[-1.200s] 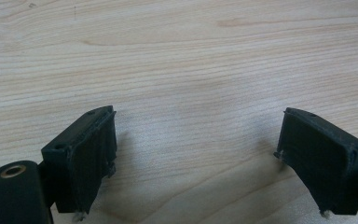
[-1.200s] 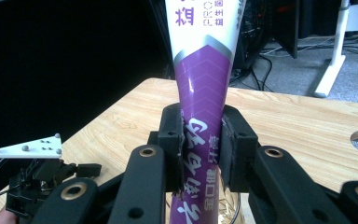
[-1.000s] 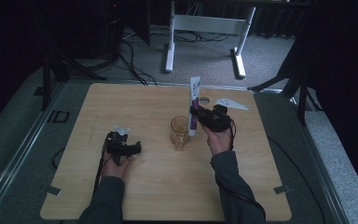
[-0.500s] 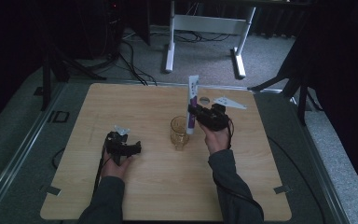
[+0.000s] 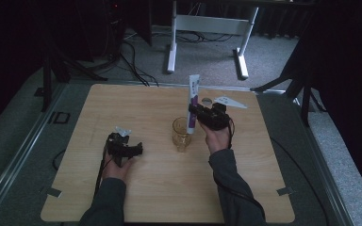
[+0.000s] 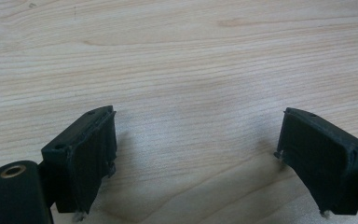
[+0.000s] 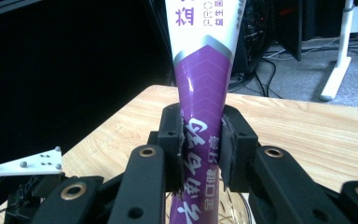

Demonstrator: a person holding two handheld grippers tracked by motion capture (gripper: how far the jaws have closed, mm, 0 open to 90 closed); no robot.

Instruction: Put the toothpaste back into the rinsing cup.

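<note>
Right tongs (image 5: 194,114) hold tube (image 5: 193,101) upright above central glass (image 5: 181,133).

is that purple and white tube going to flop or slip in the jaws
The tube looks soft: it pinches in where the right gripper clamps it. It stands upright, so probably light. Its glossy skin might slip above the glass cup.

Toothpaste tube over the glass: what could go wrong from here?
1. The right gripper pinches the toothpaste tube low on its soft body; it may buckle or slip as it goes down.
2. The glass stands unheld, with the left gripper open on bare table; a bump from the tube could tip it.
</note>
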